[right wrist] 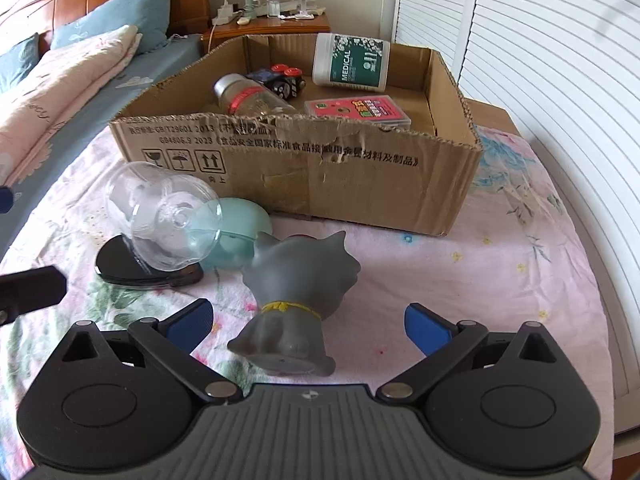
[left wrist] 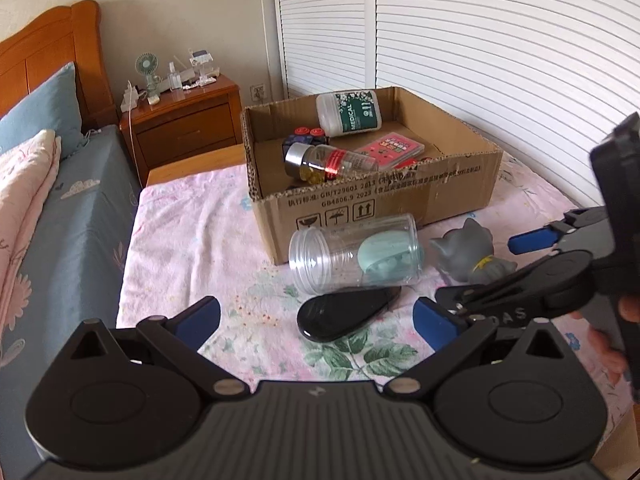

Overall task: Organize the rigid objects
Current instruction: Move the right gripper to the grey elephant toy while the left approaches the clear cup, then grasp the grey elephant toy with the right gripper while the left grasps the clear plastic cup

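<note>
The right gripper [right wrist: 307, 322], spread wide, straddles the toppled grey cat figurine [right wrist: 298, 300]; pinch its body squarely, then lift over the cardboard box [right wrist: 320, 176] wall. The left gripper [left wrist: 316, 320] hangs spread, unused.

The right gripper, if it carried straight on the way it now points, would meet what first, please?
Most likely the grey cat figurine: it lies on the bedspread between the open jaws of the right gripper, directly ahead. The cardboard box stands beyond it. Exact depth is hard to judge through the fisheye.
</note>
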Motion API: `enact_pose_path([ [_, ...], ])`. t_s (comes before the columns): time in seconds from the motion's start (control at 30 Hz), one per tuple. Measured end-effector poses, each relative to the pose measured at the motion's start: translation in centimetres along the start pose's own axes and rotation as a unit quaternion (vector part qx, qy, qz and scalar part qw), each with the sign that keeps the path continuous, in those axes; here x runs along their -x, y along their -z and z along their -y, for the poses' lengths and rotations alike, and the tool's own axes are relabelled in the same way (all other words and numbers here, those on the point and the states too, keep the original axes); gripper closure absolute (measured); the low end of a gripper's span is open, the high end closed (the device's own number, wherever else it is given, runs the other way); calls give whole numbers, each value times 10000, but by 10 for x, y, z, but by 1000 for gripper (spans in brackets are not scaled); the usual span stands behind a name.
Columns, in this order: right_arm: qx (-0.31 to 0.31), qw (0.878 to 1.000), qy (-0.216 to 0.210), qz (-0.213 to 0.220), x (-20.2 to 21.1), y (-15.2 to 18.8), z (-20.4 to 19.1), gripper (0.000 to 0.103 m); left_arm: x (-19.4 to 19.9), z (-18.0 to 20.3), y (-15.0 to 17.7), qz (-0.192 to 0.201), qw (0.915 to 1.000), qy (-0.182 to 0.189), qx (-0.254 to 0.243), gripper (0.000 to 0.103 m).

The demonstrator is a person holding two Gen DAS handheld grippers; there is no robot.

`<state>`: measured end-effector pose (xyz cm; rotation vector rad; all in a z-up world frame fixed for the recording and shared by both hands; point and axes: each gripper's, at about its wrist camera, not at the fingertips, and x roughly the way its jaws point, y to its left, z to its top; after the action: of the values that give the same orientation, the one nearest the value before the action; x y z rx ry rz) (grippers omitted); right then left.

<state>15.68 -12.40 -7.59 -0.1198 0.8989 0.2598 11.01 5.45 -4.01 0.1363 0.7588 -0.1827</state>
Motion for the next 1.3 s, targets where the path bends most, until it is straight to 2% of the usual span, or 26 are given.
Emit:
enact_pose_path([
  [0.17, -49, 9995, 304, -51, -10, 0, 4, 0, -2, -5, 3, -58, 10000, 14, 48, 1],
  [0.4, -259, 9981, 507, -238, 1, 10, 39, 0, -11, -2, 4, -170, 9998, 119, 14, 1],
  [0.63, -199, 9992, 334, -89, 8, 25, 57, 0, -28, 9, 6, -293, 9986, 446, 54, 1],
  [0.87, -196, 9992, 329, 96, 10, 30, 57, 0, -59, 20, 19, -933, 9940, 567, 89, 1],
  [1.03, -162, 9992, 316, 202, 11, 34, 57, 0, -58, 21, 27, -567, 9973, 461, 42, 0],
  [1.3, -136, 9985, 315, 431, 14, 41, 57, 0, -69, 21, 15, -523, 9979, 349, 130, 1],
])
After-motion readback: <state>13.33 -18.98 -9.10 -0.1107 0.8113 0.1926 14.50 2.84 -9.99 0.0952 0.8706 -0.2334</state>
